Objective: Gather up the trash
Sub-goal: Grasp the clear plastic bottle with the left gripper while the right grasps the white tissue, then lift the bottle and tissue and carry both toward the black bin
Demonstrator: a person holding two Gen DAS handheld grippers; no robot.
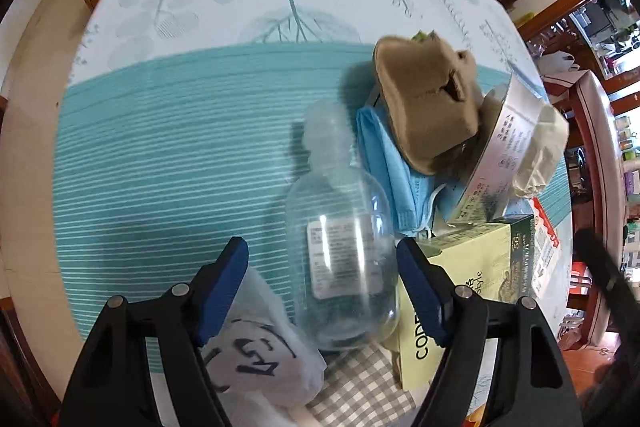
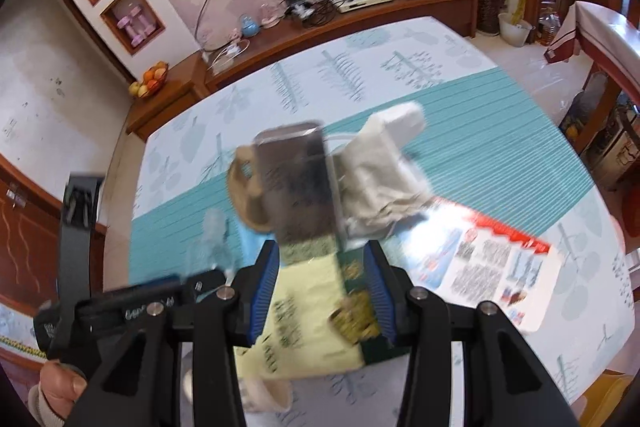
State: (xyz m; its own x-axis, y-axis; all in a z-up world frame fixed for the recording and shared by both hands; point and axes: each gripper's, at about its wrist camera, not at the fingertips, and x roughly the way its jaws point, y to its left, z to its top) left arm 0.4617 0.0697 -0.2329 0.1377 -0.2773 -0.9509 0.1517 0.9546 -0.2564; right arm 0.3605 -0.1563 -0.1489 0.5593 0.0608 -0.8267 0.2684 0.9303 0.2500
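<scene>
Left tongs [image 1: 322,261] agape astride clear empty bottle [image 1: 344,267]; right tongs [image 2: 324,291] clamp yellow-green box [image 2: 304,311].

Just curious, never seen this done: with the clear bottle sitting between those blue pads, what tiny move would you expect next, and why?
Probably close the left tool on the clear plastic bottle. It lies between the blue pads, which do not yet press it. The right tool already grips the yellow-green box, so the bottle looks like the next piece.

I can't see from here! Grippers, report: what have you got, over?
Left gripper open around the clear bottle, not gripping. Right gripper shut on the yellow-green box. Blue mask and brown pulp tray piled close behind.
</scene>
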